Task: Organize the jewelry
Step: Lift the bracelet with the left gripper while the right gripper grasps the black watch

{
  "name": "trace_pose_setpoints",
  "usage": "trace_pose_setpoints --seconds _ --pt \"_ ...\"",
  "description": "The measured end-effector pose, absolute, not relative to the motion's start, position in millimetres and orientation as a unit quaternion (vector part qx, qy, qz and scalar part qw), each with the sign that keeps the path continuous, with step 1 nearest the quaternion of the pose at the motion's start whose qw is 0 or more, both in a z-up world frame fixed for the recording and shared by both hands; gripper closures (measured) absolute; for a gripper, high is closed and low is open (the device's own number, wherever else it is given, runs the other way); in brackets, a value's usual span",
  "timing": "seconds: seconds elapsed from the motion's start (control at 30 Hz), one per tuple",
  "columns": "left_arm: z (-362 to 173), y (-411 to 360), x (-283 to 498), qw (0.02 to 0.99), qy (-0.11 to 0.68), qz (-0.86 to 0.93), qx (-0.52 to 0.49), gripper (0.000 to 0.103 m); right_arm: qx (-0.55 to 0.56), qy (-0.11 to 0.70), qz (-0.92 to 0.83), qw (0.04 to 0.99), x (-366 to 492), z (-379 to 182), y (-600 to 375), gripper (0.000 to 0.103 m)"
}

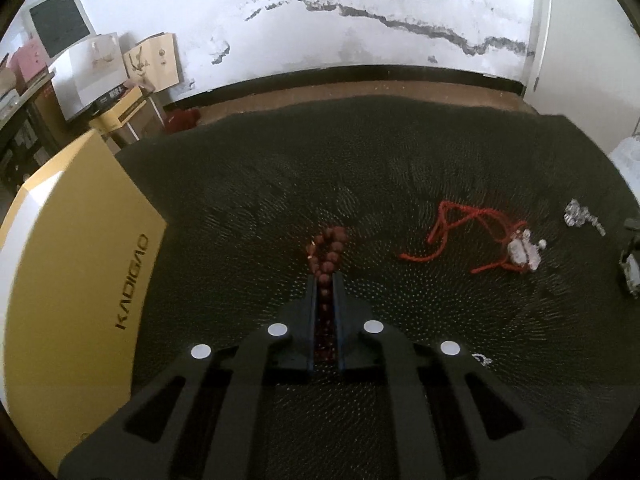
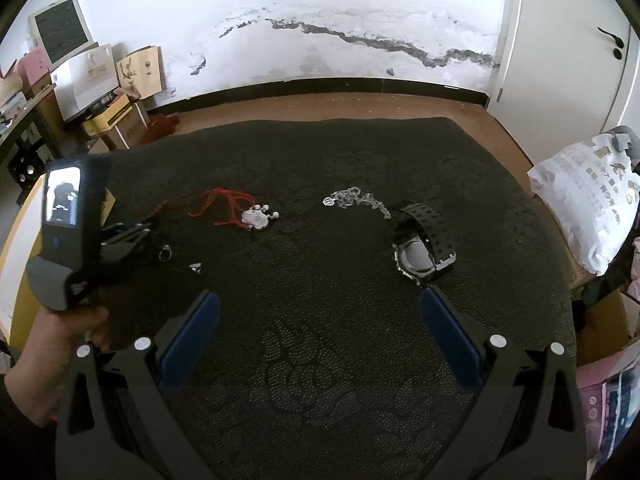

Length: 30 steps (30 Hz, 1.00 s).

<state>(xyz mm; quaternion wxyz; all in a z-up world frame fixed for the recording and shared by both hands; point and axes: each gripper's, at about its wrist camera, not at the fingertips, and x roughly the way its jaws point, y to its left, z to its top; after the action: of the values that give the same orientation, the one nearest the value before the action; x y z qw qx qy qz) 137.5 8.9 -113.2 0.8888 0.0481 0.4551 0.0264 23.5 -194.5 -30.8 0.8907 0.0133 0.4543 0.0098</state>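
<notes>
2 hand-held grippers: left (image 1: 325,280) clenches round wooden beads (image 1: 329,250); right (image 2: 320,300) gapes above nubby carpet (image 2: 320,360).

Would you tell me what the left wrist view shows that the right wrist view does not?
Only the left wrist view shows the left tool shut on the brown bead bracelet and the yellow box's top. Only the right wrist view shows the open right tool and the whole black watch. Both show the red cord pendant and silver chain.
</notes>
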Motion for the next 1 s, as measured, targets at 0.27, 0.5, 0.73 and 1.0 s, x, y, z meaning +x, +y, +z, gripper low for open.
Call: trace_pose_setpoints --seconds 0.27,0.5,0.73,1.0 --pt "-72 19 114 0.899 0.436 0.016 0.036 0.096 0.004 0.447 0.003 0.895 26 -33 -198 0.006" --pt "-41 29 90 0.902 0.430 -0.002 0.027 0.096 0.013 0.469 -0.021 0.883 39 -45 -236 0.006" --pt "-33 30 84 0.904 0.426 -0.015 0.033 0.096 0.014 0.512 -0.032 0.858 61 -78 -271 0.006" --pt "-28 30 87 0.905 0.423 -0.028 0.030 0.096 -0.017 0.553 -0.033 0.833 101 -127 -283 0.006"
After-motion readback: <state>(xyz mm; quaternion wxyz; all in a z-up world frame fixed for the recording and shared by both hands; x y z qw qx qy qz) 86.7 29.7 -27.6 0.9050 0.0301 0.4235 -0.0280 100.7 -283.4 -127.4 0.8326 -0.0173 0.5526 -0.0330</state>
